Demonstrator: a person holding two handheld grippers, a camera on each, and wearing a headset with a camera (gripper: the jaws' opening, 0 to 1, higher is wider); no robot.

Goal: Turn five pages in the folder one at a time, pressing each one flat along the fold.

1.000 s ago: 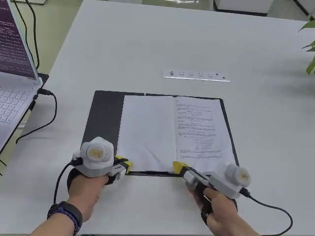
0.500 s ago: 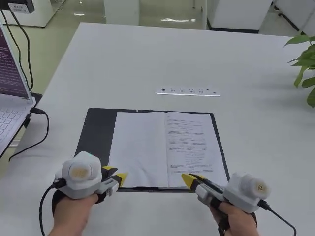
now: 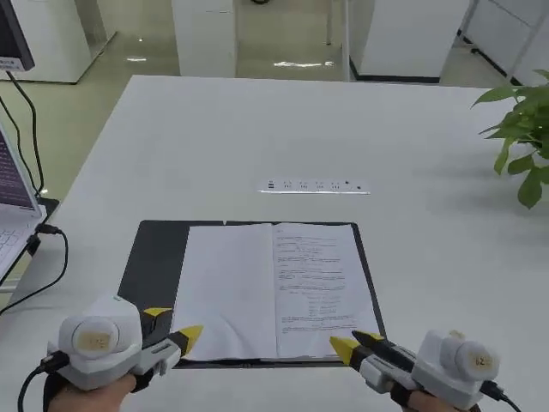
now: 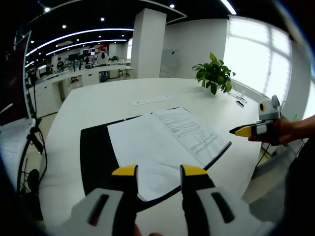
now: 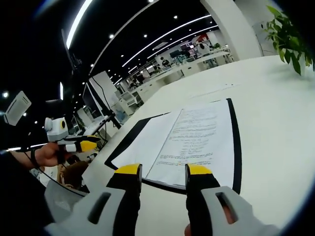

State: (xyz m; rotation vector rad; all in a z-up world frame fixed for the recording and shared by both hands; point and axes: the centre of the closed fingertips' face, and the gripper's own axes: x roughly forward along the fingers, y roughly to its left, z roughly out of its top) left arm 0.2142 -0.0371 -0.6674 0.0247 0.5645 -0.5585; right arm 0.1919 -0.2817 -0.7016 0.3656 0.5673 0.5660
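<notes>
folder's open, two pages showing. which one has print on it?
The right-hand page, nearest the right gripper: it carries lines of printed text, while the left-hand page is blank white.

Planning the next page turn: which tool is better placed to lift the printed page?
Right, probably. The right tool, open, is nearest the printed page; the left tool is by the blank page.
</notes>
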